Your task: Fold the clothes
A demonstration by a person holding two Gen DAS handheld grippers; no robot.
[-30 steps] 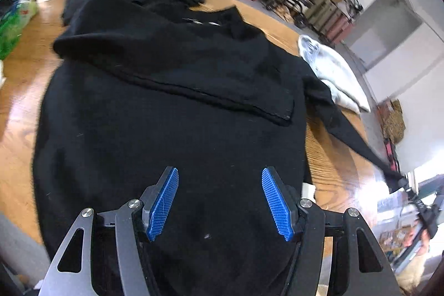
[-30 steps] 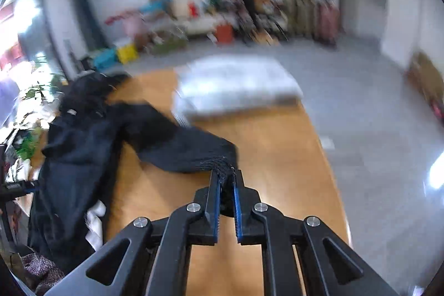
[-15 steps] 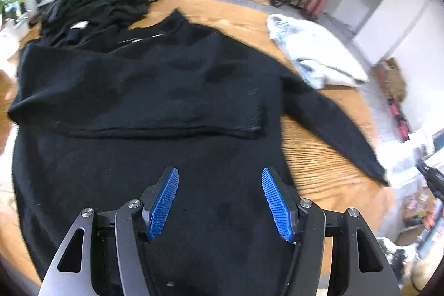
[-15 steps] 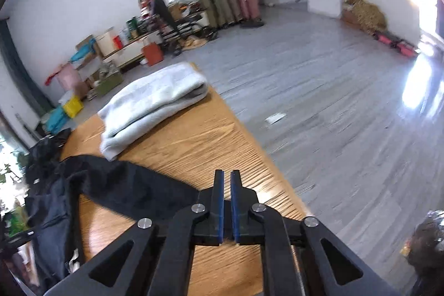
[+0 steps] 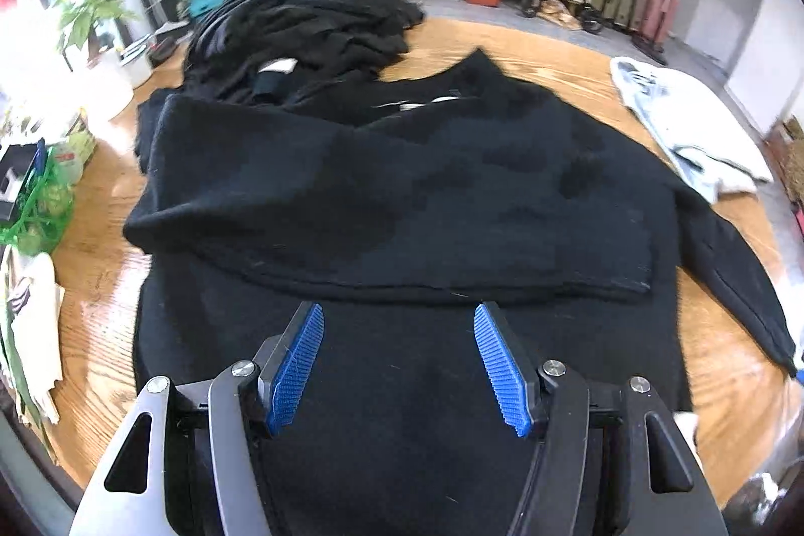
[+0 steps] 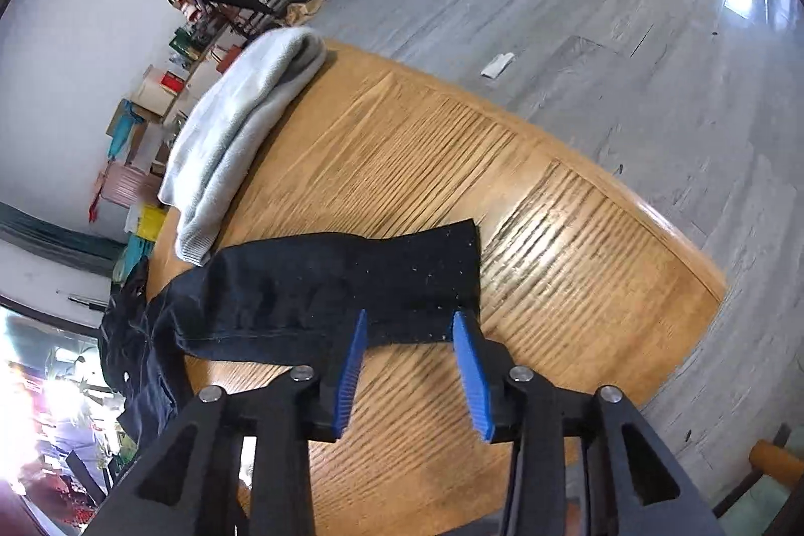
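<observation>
Right wrist view: right gripper (image 6: 409, 365), fingers apart and empty, hovers just short of the black knit sweater's outstretched sleeve cuff (image 6: 442, 280) on the oak table (image 6: 578, 244), seemingly lined up to pinch it, while the left gripper (image 5: 399, 367), also spread, hangs over the sweater's body (image 5: 402, 385).

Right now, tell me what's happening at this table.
A person is folding a black sweater spread on a wooden table. One sleeve is already folded across the body. The left hand-held gripper is open above the lower body. The right hand-held gripper is open at the cuff of the other sleeve, which lies flat.
</observation>
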